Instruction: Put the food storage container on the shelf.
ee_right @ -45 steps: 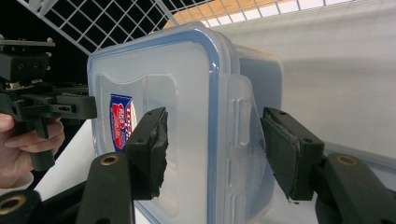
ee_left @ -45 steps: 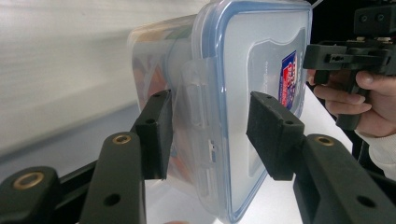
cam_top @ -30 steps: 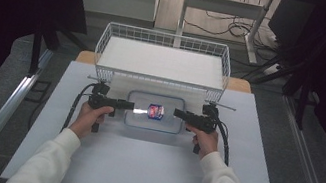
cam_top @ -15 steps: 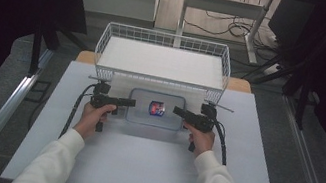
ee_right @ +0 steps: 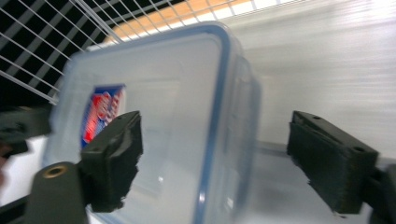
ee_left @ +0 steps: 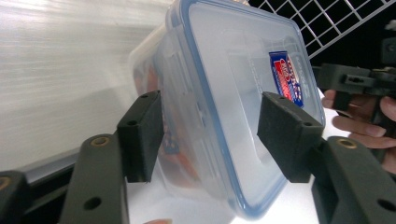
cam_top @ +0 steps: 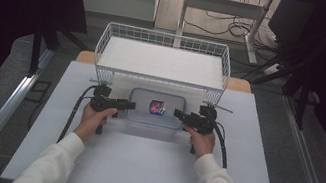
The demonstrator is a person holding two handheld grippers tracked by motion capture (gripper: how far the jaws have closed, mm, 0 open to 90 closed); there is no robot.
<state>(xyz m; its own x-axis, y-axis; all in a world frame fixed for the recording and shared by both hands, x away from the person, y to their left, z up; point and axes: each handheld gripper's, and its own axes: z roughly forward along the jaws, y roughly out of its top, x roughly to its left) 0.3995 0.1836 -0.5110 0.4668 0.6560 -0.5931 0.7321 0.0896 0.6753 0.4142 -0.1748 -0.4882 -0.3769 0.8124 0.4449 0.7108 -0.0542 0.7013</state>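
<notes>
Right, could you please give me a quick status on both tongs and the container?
Left tongs open, straddling the container's rim. Right tongs open, straddling the opposite rim. Container lidded, on the table before the wire basket. Nothing in the way.

Both forearms, in white sleeves, reach forward from the near edge of the table. The left hand (cam_top: 93,119) holds the left gripper (cam_top: 131,105) pointing inward to the right, jaws spread apart. The right hand (cam_top: 200,140) holds the right gripper (cam_top: 178,114) pointing inward to the left, jaws likewise apart. The two grippers face each other, well apart, about level. A cable trails back from each toward the near edge.
</notes>
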